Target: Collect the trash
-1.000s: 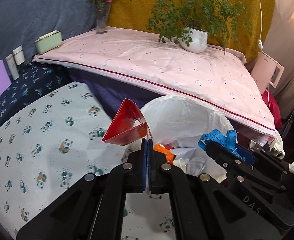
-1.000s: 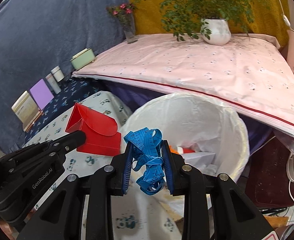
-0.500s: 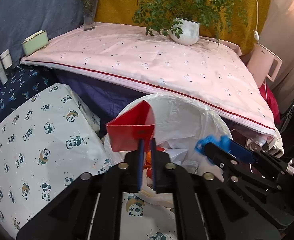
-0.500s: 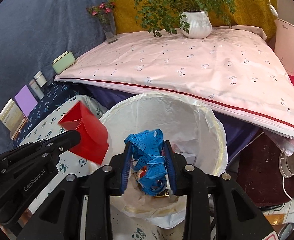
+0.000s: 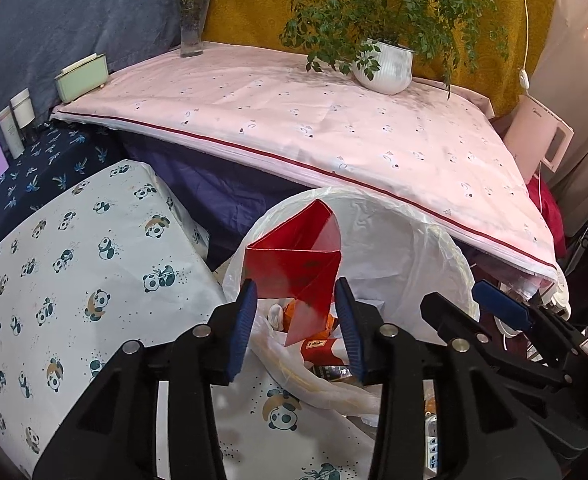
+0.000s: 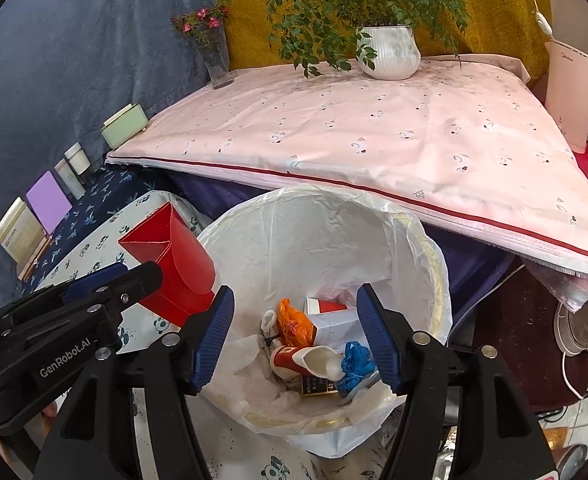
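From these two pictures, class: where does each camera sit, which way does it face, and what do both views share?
Left wrist: on the left tongs, facing the bin; open pads flank the red carton; right tongs alongside.
Right wrist: on the right tongs, open, looking down into the bin at the blue tape; left tongs alongside.
Shared: bin, carton, potted plant.

A pink sheet (image 6: 374,148) is spread over a raised surface, backed by a mustard cloth (image 6: 474,20) and a grey-blue drape (image 6: 73,60). A potted plant (image 6: 390,56) and a flower vase (image 6: 217,64) are set along the back edge. A panda-print cover (image 5: 73,280) is laid lower down (navy patterned fabric (image 5: 33,176) beside it). Tiled floor (image 6: 574,424) is glimpsed at the right.
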A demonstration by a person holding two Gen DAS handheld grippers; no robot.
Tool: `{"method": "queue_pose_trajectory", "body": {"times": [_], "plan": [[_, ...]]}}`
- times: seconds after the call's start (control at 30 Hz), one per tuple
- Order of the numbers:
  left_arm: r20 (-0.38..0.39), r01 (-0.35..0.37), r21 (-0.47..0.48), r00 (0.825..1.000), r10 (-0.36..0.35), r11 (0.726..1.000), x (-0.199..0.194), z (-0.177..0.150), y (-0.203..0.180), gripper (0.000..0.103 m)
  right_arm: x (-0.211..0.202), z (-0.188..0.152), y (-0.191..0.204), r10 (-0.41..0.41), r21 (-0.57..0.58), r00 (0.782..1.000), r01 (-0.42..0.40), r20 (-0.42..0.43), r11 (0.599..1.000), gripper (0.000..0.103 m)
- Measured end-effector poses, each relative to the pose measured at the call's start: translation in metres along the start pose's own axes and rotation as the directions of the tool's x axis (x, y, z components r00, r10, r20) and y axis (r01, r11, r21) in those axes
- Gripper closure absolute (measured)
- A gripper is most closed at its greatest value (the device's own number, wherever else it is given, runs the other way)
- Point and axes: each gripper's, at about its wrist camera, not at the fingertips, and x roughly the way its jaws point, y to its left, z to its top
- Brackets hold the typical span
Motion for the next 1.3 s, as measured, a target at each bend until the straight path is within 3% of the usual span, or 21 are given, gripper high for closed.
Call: {"method": "queue_pose_trajectory", "body": {"times": [0.2,0.9,1.3], "plan": [[0.006,0.004,0.002,1.0,-0.005,1.0,-0.001,-0.001,-0.005,0.047,-0.01,0.001,-0.011,-0.023,0.018,1.0,0.023,0.015,1.0,0.037],[0.005,-0.025,-0.022,1.0,0.025,0.999,-0.014,-0.012,0.0,0.045,-0.026,-0.002,-0.006,-0.019,-0.013,1.0,0.019,0.023,1.0,0.035],[0.023,-0.085,-0.046,0.996,0.086,0.995,-0.036,-0.029,0.017,0.031,-0.041,-0.013,0.008,-0.027,-0.048,0.999,0.028,0.027,0.998,0.024]]}}
